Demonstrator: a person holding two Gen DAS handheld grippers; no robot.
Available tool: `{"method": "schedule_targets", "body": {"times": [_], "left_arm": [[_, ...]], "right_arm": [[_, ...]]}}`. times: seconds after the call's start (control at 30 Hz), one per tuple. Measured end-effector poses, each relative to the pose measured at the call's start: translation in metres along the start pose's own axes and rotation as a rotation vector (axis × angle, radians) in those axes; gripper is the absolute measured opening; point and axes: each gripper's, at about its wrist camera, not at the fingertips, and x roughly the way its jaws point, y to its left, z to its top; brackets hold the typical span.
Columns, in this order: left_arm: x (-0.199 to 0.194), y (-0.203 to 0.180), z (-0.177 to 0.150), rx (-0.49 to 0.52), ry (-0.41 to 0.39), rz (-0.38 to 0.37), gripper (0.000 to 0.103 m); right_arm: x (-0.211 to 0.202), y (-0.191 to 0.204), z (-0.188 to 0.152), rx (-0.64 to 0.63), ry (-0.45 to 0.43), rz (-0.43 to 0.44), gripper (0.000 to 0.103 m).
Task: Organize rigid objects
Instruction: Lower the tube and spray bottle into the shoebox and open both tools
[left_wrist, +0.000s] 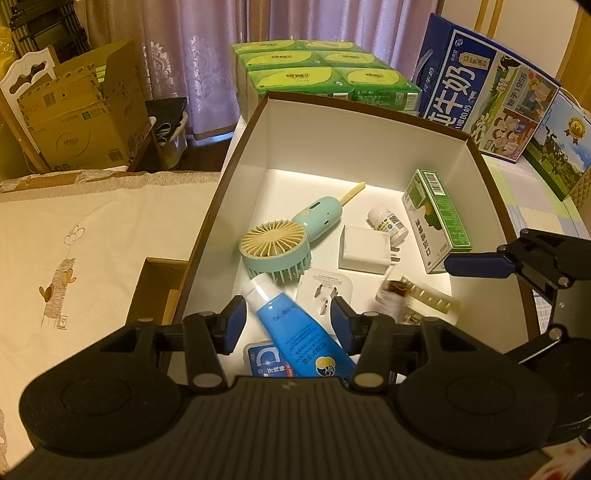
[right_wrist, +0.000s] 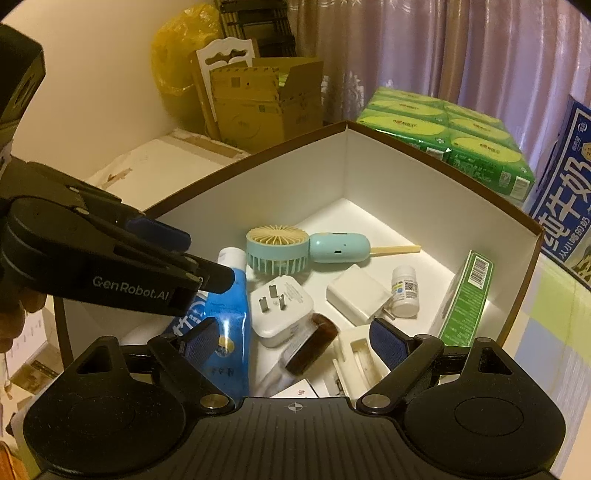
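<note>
Left wrist view — left gripper (left_wrist: 288, 325) parted around blue tube (left_wrist: 295, 325), not pinched; right gripper (right_wrist: 295, 338) wide open. Tube probably light, squishy-slick — best gripped mid-body.

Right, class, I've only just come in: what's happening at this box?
A person works two handheld grippers over an open white box that already holds a mint fan, chargers, a pill bottle and a green carton. The left gripper stands open astride a blue tube without pinching it. The right gripper hangs wide open above a brown bottle, holding nothing.
</note>
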Motion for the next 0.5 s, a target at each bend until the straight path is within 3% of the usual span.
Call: {"method": "schedule_targets", "body": {"times": [0.5], "left_arm": [[-0.0061, -0.0058, -0.0024, 0.016, -0.010, -0.018, 0.047]], "right_arm": [[-0.0078, -0.0016, -0.0053, 0.019, -0.003, -0.018, 0.086]]}}
